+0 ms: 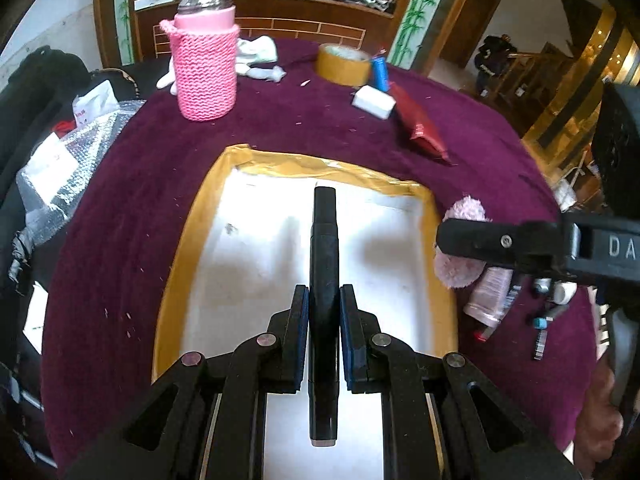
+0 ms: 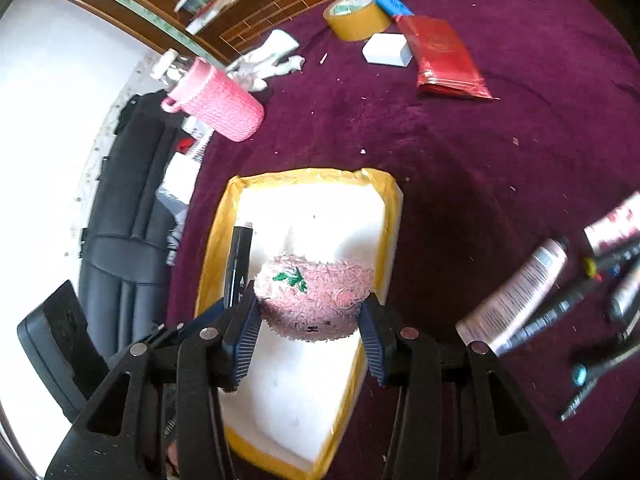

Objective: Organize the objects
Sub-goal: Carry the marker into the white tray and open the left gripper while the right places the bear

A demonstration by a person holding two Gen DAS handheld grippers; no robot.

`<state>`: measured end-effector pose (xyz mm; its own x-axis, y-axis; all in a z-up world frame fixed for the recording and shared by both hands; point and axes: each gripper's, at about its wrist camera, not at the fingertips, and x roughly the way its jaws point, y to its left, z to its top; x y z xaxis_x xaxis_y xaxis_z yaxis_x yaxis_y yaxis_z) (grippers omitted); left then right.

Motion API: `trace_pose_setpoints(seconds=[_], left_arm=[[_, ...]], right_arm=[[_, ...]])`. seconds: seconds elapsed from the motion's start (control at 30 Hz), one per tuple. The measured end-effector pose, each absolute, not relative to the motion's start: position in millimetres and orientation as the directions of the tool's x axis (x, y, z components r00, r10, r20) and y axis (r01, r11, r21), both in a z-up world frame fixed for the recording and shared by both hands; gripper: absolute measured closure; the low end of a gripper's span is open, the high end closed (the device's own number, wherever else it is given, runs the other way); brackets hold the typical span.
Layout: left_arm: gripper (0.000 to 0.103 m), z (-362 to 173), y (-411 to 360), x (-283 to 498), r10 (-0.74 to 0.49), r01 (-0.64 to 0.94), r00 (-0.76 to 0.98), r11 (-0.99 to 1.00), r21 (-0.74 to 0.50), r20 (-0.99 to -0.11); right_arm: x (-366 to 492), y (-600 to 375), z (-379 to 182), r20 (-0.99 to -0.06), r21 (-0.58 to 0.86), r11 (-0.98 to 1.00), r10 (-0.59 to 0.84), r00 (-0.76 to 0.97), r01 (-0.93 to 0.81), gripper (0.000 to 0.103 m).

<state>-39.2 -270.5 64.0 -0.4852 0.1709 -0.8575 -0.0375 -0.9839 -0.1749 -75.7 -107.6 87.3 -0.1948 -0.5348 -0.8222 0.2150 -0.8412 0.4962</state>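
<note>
The white foam box (image 1: 424, 248), edged in yellow tape, sits on the plum-coloured tablecloth (image 1: 280, 128) and looks empty on its floor. Nothing has been set down in it yet, as far as either view shows.

The left gripper (image 1: 324, 332) is clamped nearly closed on a black marker (image 1: 325, 264), held above the middle of the box and pointing along the fingers. The right gripper (image 2: 310, 320) has its jaws partway apart and pressed on a fluffy pink plush pouch (image 2: 316, 296) with an embroidered green sprig, also hanging over the box (the marker shows just to its left in the right wrist view).

Both items seem ready to be lowered and released, so I judge the task to be in its early stage. Left outside the box are tubes and pens (image 2: 560, 292) at the right, a red packet (image 2: 444, 60), a white block (image 2: 386, 52), a tape roll (image 2: 356, 16), a blue cylinder (image 2: 392, 2) and a bottle in a pink knitted sleeve (image 1: 204, 72).
</note>
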Motion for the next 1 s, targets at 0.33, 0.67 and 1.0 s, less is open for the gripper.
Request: trace_pose_setpoints(seconds=[0.33,0.67,1.0], left_arm=[[0.092,46,-263,-64,0.098,-0.05,-0.494,-0.995,-0.084,-0.864],[0.09,44,-255,-72,0.069,-0.053,-0.51,-0.997,-0.049,-0.857],[0.054,52,-249,-71,0.009,-0.047,-0.548,-0.999,0.02,-0.836]], right_arm=[[-104,-130,58,-0.878,0.416,-0.891,-0.446,-0.176,0.181,0.058],[-111,-137,58,-0.894,0.358,-0.909,-0.4,-0.204,0.214,0.057],[-114,-142,58,-0.898,0.329,-0.914,-0.381,-0.222,0.238,0.057]])
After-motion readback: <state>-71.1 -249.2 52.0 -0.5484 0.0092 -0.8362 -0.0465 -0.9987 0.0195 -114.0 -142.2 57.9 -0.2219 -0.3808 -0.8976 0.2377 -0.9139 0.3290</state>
